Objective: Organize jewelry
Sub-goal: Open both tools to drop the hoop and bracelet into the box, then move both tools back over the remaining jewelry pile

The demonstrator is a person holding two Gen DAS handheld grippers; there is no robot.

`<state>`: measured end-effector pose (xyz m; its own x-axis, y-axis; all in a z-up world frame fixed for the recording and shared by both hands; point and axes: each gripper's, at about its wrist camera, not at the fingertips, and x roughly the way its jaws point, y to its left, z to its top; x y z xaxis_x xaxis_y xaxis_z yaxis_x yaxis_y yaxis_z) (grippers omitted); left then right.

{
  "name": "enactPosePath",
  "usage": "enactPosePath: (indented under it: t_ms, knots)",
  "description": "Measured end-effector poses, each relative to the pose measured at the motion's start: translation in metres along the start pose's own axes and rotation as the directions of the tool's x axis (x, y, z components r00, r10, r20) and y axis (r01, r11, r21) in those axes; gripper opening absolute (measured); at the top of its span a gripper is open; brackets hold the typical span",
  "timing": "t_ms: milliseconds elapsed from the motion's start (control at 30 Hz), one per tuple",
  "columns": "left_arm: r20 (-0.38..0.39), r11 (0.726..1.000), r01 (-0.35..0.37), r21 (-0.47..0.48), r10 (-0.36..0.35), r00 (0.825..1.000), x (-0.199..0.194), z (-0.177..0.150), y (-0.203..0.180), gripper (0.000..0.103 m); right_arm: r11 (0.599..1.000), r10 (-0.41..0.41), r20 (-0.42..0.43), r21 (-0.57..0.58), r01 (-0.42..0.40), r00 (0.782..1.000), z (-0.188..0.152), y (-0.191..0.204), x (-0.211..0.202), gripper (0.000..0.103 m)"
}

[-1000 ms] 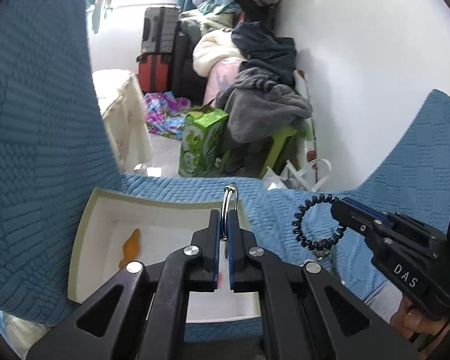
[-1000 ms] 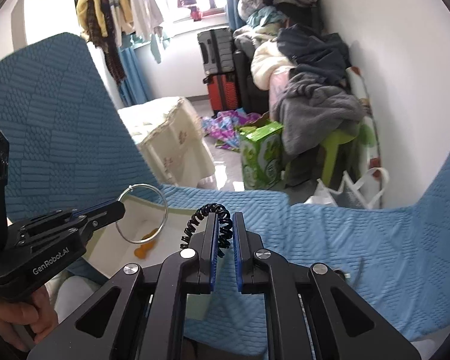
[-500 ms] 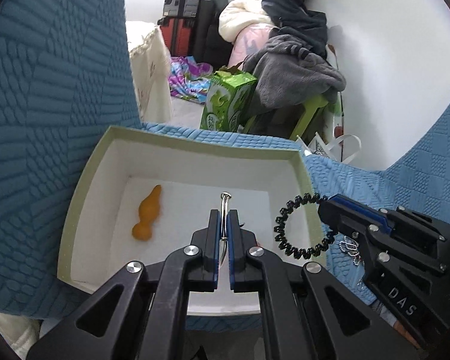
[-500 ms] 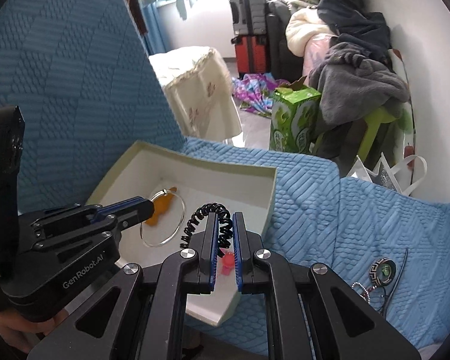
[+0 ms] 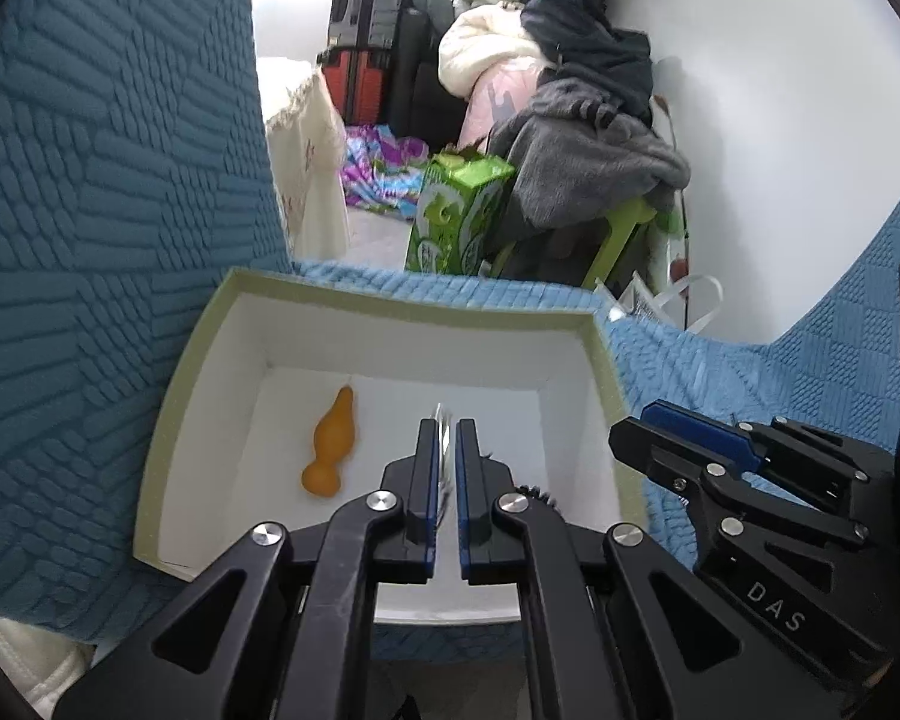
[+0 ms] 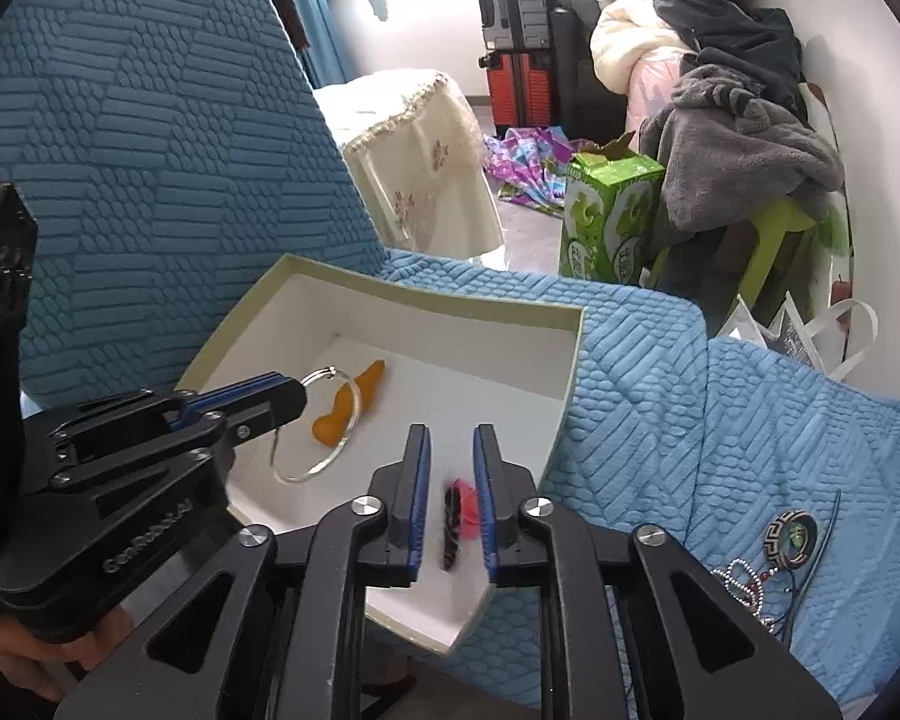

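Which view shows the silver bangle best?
The right wrist view: the silver bangle shows as a full ring in the left gripper, over the white box. The left wrist view shows only its edge between the fingers.

silver bangle [image 6: 318, 426] over white box [image 6: 426, 300], black coil tie [image 6: 452, 525] and orange pendant [image 6: 345, 405] inside

Lived-in bedroom — clothes pile [image 6: 732, 114], suitcases [image 6: 513, 42], quilted bedspread [image 6: 720, 396]

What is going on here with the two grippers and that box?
A person is sorting jewelry into a white box on a blue cover. The left gripper holds a silver bangle over the box, beside an orange pendant. The right gripper is open, with a black coil band loose between its fingers. More jewelry waits on the cover.
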<state>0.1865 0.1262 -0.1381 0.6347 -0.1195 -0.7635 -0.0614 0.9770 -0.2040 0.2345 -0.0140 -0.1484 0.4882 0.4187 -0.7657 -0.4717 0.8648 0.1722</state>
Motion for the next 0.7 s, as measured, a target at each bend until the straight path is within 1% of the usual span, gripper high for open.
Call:
enactPosePath:
  t_ms: [33,67,100,133,167,200,233,500,700]
  knots:
    - [0.009,1.000,-0.002,-0.001,0.002,1.000,-0.003,0.001,0.000,0.005,1.000,0.000,0.016,0.000,0.000,1.000,0.001,-0.001,-0.005,0.020]
    - [0.021,1.000,-0.003,-0.004,0.003,1.000,-0.009,0.003,-0.001,0.006,1.000,0.001,0.029,0.000,-0.001,1.000,0.002,-0.002,-0.010,0.020]
    - [0.028,1.000,-0.002,-0.006,0.002,1.000,-0.011,0.004,-0.001,0.010,1.000,0.001,0.039,0.001,-0.001,0.999,0.004,-0.003,-0.014,0.020]
    - [0.042,1.000,0.002,-0.011,-0.002,0.999,-0.016,0.006,-0.002,0.018,1.000,0.002,0.048,-0.001,-0.002,0.999,0.006,-0.004,-0.019,0.020]
    - [0.056,1.000,0.009,-0.017,-0.008,0.998,-0.022,0.007,-0.003,0.023,1.000,0.001,0.058,-0.003,-0.001,0.998,0.008,-0.006,-0.024,0.020]
    - [0.070,1.000,0.010,-0.018,-0.009,0.998,-0.026,0.008,-0.004,0.031,1.000,-0.002,0.068,-0.005,0.002,0.998,0.009,-0.008,-0.030,0.020]
    - [0.083,1.000,0.007,-0.018,-0.005,0.997,-0.030,0.010,-0.006,0.034,1.000,-0.005,0.081,-0.008,0.006,0.997,0.011,-0.010,-0.036,0.020]
    - [0.154,0.999,0.034,-0.005,-0.033,0.988,-0.060,0.022,-0.027,0.037,1.000,-0.020,0.164,-0.003,0.021,0.986,0.019,-0.026,-0.085,0.020]
    - [0.195,0.995,0.093,0.021,-0.096,0.976,-0.072,0.027,-0.054,0.037,0.998,-0.065,0.207,0.002,0.066,0.976,0.011,-0.042,-0.117,0.020]
